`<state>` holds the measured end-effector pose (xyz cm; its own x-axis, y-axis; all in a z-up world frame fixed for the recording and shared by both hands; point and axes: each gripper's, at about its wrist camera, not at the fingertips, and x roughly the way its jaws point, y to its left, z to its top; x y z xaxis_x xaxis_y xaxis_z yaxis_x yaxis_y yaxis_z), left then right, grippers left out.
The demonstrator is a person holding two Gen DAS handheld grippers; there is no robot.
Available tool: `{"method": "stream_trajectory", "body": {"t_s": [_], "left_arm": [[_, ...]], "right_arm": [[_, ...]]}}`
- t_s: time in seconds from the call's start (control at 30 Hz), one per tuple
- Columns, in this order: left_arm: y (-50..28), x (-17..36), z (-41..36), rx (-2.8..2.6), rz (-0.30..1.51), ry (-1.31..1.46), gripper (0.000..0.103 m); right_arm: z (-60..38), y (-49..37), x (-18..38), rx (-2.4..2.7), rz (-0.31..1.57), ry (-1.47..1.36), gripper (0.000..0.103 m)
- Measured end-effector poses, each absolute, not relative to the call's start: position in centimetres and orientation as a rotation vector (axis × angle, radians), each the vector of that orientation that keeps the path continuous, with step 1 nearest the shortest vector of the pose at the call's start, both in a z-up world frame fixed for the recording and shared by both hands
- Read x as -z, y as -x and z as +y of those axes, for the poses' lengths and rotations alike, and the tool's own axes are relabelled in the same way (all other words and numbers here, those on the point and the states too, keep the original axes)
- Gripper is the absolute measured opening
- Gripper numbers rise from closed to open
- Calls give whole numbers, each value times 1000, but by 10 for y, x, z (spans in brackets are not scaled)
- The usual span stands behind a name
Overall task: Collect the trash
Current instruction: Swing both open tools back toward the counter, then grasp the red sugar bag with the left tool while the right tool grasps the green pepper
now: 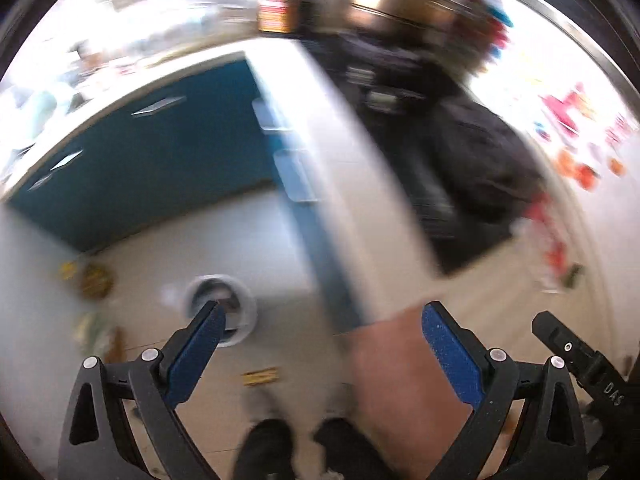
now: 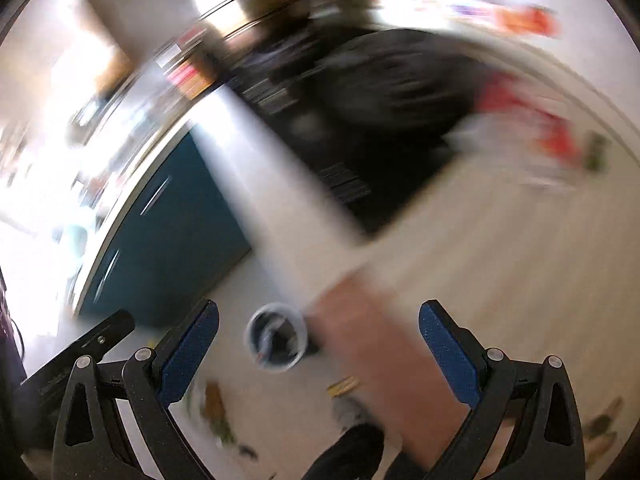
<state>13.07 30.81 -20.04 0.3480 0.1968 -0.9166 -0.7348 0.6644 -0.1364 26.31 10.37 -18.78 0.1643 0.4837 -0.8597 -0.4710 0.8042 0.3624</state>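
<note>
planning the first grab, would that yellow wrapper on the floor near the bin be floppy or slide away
The yellow wrapper looks flat and thin, so probably light and floppy. Lying on smooth floor, it may skid if a claw pad nudges it. Blur hides its material, so this is a guess.

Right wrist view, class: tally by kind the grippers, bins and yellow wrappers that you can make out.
Black two-finger grippers with blue pads: 2 (right gripper, left gripper)
Round white bin: 1
Flat yellow wrapper: 1
Total: 4
</note>
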Motion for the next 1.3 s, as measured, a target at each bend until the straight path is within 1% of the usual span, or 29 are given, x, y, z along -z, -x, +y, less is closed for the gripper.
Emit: {"method": "stream_trajectory", "body": {"t_s": [0.1,0.2,0.33,0.47,0.53,0.6,0.63,0.7,0.73,0.77,0.8,0.83,0.87,0.9,0.93,1.0,1.07,1.23,1.3], "left_arm": [[-217,220,273,-490,1087,636,100],[-295,251,245,-361,1141,705,100],[-369,300,225,-294,1203,813,99],[-417,326,207,-305,1246,800,99],[-436,336,199,-334,1262,727,87],[-447,342,193,-362,1271,680,83],[-452,340,189,-365,1257,659,72],[-461,340,183,-390,1265,607,55],[-463,339,182,-397,1260,600,39],[-467,338,180,-398,1253,600,35],[-469,337,180,-401,1245,604,26],[-470,335,179,-406,1240,604,23],[-470,331,180,-406,1230,603,21],[-470,325,179,-404,1216,596,17],[-467,319,178,-401,1205,589,13],[-464,303,173,-384,1174,561,9],[-456,285,168,-378,1139,524,7],[-415,231,163,-363,1050,470,2],[-391,211,173,-363,1013,449,1]], "right_arm": [[29,-327,189,-489,1195,-107,101],[-32,-376,205,-346,1195,-191,101],[-90,-446,232,-219,1211,-263,101],[-107,-492,254,-169,1207,-273,101],[-103,-516,269,-154,1206,-251,101],[-96,-538,284,-140,1213,-219,101],[-89,-543,292,-139,1216,-203,101],[-77,-557,307,-139,1222,-169,101],[-73,-561,312,-139,1227,-154,101],[-67,-563,316,-137,1231,-138,95],[-61,-566,322,-147,1237,-122,82],[-56,-568,327,-153,1246,-104,81],[-50,-567,327,-142,1226,-62,63],[-44,-565,326,-160,1206,-32,33],[-40,-563,325,-155,1201,-5,26],[-40,-557,323,-165,1200,-10,21],[-44,-550,318,-171,1191,-23,20],[-60,-518,285,-193,1150,-69,18],[-62,-500,271,-213,1134,-84,18]]}}
